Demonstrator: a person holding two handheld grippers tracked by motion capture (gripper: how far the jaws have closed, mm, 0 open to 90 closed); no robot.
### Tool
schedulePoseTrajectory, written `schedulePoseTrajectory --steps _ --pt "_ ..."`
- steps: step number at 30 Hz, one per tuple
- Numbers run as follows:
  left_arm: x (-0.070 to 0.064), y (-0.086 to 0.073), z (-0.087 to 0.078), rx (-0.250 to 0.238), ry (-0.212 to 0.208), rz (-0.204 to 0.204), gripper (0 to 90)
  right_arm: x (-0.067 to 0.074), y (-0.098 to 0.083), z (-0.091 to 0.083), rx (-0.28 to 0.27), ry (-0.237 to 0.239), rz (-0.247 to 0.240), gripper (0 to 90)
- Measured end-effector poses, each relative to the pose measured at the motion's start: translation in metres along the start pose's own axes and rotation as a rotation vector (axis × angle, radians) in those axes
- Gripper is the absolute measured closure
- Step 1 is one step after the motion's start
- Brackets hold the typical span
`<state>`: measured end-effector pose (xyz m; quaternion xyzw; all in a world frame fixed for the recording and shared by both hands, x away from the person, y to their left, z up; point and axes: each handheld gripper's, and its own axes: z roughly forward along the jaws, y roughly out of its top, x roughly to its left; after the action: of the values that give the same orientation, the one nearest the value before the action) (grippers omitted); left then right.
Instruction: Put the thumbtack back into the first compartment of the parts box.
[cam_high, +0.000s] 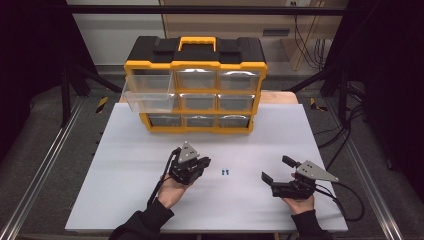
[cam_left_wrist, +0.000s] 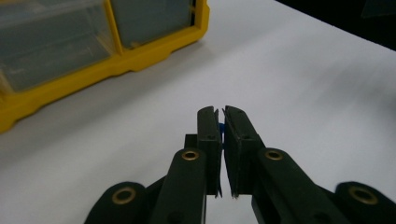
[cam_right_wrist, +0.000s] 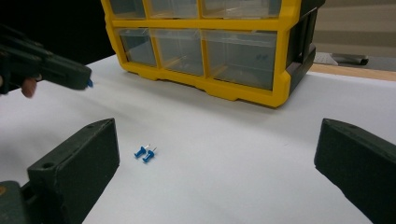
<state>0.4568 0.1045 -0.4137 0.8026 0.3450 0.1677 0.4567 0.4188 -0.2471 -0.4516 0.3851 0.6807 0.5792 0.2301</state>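
The left tongs (cam_left_wrist: 220, 122) are clenched on a small blue plastic pushpin (cam_left_wrist: 221, 127), held above the white surface (cam_high: 150, 200) at centre frame. Two more blue pushpins (cam_high: 225, 172) lie between both hands. The right tongs (cam_high: 274, 169), lower right, stand released, empty. A yellow-and-black drawer cabinet (cam_high: 195, 65) stands behind, at upper centre.

We see white tabletop (cam_high: 150, 200) on grey carpeted floor (cam_high: 45, 150), metal rails (cam_high: 37, 170) along both sides (dark frame posts behind), pale wall (cam_high: 115, 35) and wooden panel (cam_high: 220, 20) beyond, cables (cam_high: 307, 45) hanging.
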Motion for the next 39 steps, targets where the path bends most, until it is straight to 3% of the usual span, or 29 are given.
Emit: schedulePoseTrajectory --steps 10,17,20,22,39 --pt "0.018 0.019 -0.037 -0.034 0.016 0.034 84.9 -0.002 -0.001 0.0 0.008 -0.01 -0.022 0.9" --pt "0.03 0.03 -0.059 -0.048 0.001 0.05 84.9 -0.002 0.0 0.001 0.006 -0.01 -0.029 0.8" --pt "0.033 0.037 -0.07 -0.064 0.008 0.067 84.9 -0.001 0.0 0.0 0.013 -0.007 -0.012 0.8" --pt "0.036 0.044 -0.078 -0.079 0.011 0.071 84.9 -0.002 0.0 0.001 0.005 -0.011 -0.027 0.8" --pt "0.049 0.084 -0.121 -0.1 0.036 0.137 84.8 -0.002 0.0 0.0 0.006 -0.009 -0.026 0.8"
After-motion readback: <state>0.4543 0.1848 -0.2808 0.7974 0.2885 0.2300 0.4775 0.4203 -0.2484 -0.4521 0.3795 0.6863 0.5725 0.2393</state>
